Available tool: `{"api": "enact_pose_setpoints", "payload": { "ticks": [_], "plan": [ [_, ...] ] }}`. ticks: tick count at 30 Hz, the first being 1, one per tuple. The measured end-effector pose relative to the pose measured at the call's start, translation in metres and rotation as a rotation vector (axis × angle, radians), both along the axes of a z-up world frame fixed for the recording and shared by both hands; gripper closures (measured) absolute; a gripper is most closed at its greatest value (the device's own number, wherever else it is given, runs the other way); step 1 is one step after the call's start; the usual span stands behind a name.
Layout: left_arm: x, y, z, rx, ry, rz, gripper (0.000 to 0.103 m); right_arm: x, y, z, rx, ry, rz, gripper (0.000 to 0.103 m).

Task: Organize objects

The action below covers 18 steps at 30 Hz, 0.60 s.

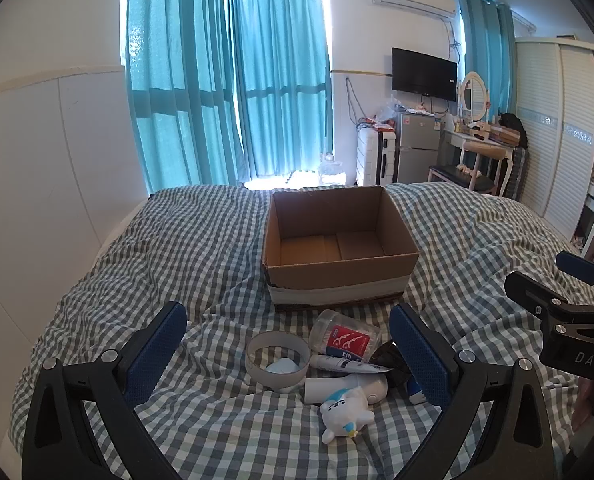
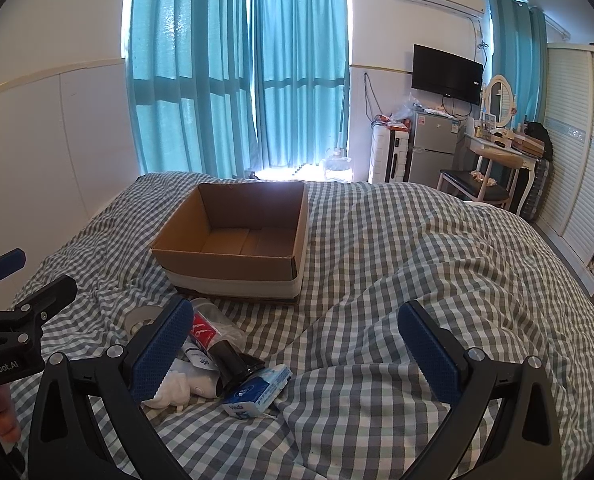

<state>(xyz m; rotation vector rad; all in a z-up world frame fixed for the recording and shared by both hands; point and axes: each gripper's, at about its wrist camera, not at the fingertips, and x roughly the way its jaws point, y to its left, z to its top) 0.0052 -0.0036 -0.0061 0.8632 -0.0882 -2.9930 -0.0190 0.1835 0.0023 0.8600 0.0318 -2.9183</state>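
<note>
Left wrist view: the left gripper hangs spread wide, holding nothing, its blue pads flanking a clutter on the checked bedspread: tape roll, cotton-swab jar, tube, white toy. Just beyond the jar stands the cardboard box, open-topped, bare bedspread on both its sides. Right wrist view: the right gripper is likewise spread and holds nothing, over bare bedspread right of the tissue pack.
</note>
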Motion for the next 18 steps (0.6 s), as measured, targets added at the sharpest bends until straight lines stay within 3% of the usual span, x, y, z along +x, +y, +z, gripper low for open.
{"api": "enact_pose_setpoints", "payload": {
  "ticks": [18],
  "plan": [
    [-0.0006, -0.0002, -0.002, 0.001, -0.003, 0.003, 0.0, -0.0004, -0.0015, -0.0002, 0.002, 0.0, 0.001, 0.0]
  ]
}}
